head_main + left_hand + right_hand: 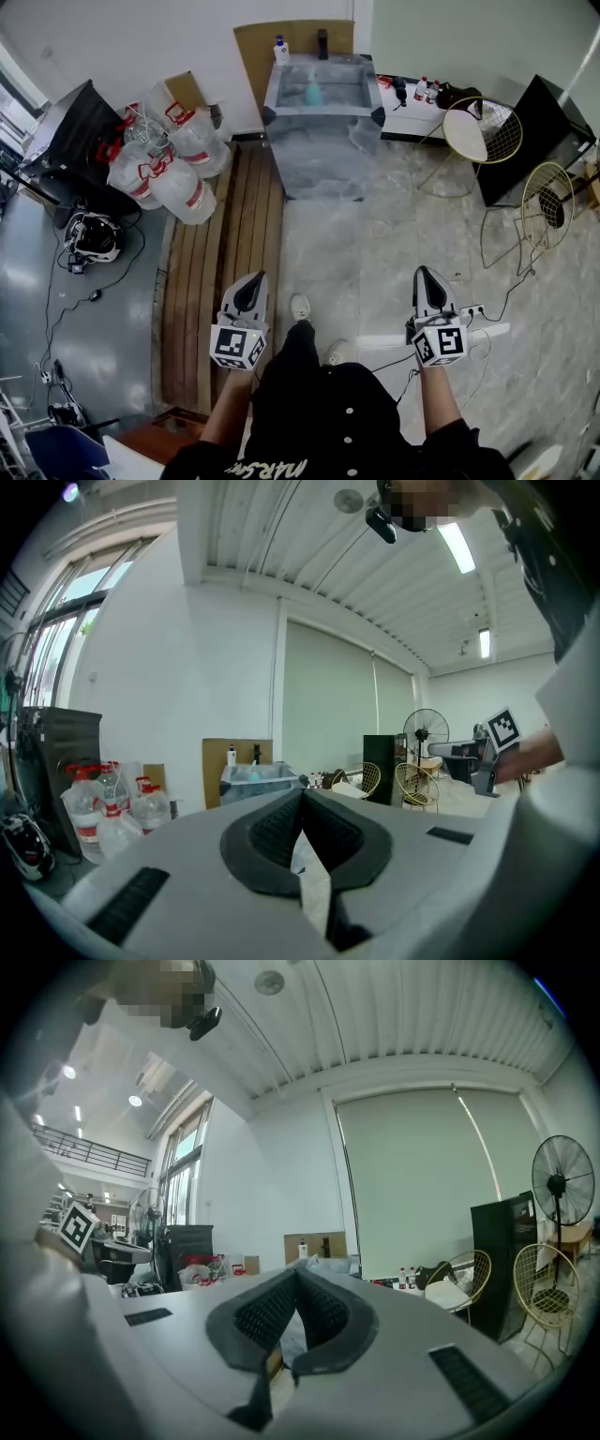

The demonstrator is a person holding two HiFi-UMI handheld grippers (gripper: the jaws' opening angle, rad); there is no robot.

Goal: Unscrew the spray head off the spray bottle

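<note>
Well, from the head view the left tool (pixel 254 281) and the right tool (pixel 427 275) are held out side by side above the floor (pixel 356 253), each with its jaws pressed together and nothing in them. Well ahead of both stands the grey table (pixel 323 150). The teal spray bottle (pixel 313 93) stands upright on its top, far from either tool. Clear water jugs (pixel 173 164) are heaped left of the table, two wire chairs (pixel 483 131) stand to its right, and wooden planks (pixel 216 281) run along the floor from its left side towards the tools.

Next, the left gripper view: the dark pads (pixel 274 832) meet at their tips, holding nothing. The table shows small just above them, with the teal bottle on it.

Last, the right gripper view: its pads are likewise closed on nothing. The table lies just beyond the tips, partly hidden by them, and a standing fan (pixel 561 1180) is far to its right. The spray bottle cannot be made out there.
</note>
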